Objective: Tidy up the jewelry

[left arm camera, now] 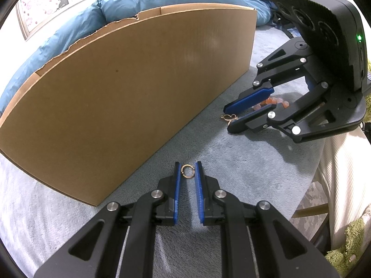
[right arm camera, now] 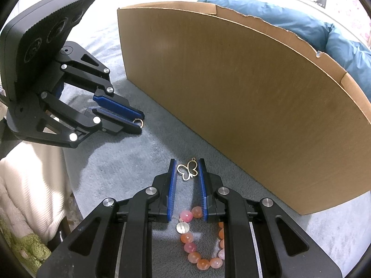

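A small gold ring [left arm camera: 187, 171] lies on the grey blanket between the tips of my left gripper [left arm camera: 187, 170], whose blue-padded jaws stand narrowly apart around it. It also shows at that gripper's tips in the right wrist view [right arm camera: 138, 122]. A butterfly-outline pendant [right arm camera: 187, 170] lies between the tips of my right gripper [right arm camera: 187, 170], jaws open around it. In the left wrist view the pendant [left arm camera: 228, 117] sits at the right gripper's [left arm camera: 228, 120] tips. A bracelet of pink and orange beads [right arm camera: 199, 243] lies under the right gripper.
A tall cardboard box [left arm camera: 120, 92] stands on the blanket [left arm camera: 231, 157] just beyond both grippers, with a torn top edge. A blue duvet [left arm camera: 69, 30] lies behind it. The bed's edge drops off on the near side, with a white cloth [right arm camera: 27, 185] below.
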A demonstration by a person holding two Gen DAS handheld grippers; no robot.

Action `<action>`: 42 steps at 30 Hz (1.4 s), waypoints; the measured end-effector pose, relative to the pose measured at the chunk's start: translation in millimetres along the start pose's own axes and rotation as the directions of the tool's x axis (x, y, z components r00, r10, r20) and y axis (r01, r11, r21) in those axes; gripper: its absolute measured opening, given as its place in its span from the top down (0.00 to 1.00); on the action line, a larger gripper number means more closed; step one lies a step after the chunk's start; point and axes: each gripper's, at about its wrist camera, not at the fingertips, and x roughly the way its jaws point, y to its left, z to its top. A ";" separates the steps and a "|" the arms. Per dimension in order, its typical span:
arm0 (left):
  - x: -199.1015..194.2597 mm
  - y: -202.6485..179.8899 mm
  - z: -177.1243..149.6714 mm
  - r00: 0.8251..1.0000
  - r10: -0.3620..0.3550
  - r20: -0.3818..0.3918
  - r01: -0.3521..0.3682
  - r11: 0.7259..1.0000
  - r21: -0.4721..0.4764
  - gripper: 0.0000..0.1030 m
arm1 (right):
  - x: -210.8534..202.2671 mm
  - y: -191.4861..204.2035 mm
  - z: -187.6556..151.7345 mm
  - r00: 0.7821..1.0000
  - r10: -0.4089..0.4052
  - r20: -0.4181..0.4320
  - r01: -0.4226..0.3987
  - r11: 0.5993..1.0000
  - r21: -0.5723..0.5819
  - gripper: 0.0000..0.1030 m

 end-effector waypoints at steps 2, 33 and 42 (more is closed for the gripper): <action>-0.2 0.3 -0.2 1.000 0.000 0.000 0.000 1.000 0.000 0.89 | -0.2 -0.4 0.4 1.000 0.001 0.001 -0.001 1.000 0.002 0.84; -16.9 6.7 -2.8 0.999 0.002 0.052 -0.002 1.000 -0.005 0.89 | -20.0 -4.7 5.1 0.999 -0.022 0.050 0.020 1.000 0.024 0.84; -32.7 -3.0 1.9 0.996 0.021 0.088 -0.021 1.000 0.001 0.89 | -44.2 3.3 -2.2 0.995 -0.045 0.092 0.042 0.999 0.034 0.84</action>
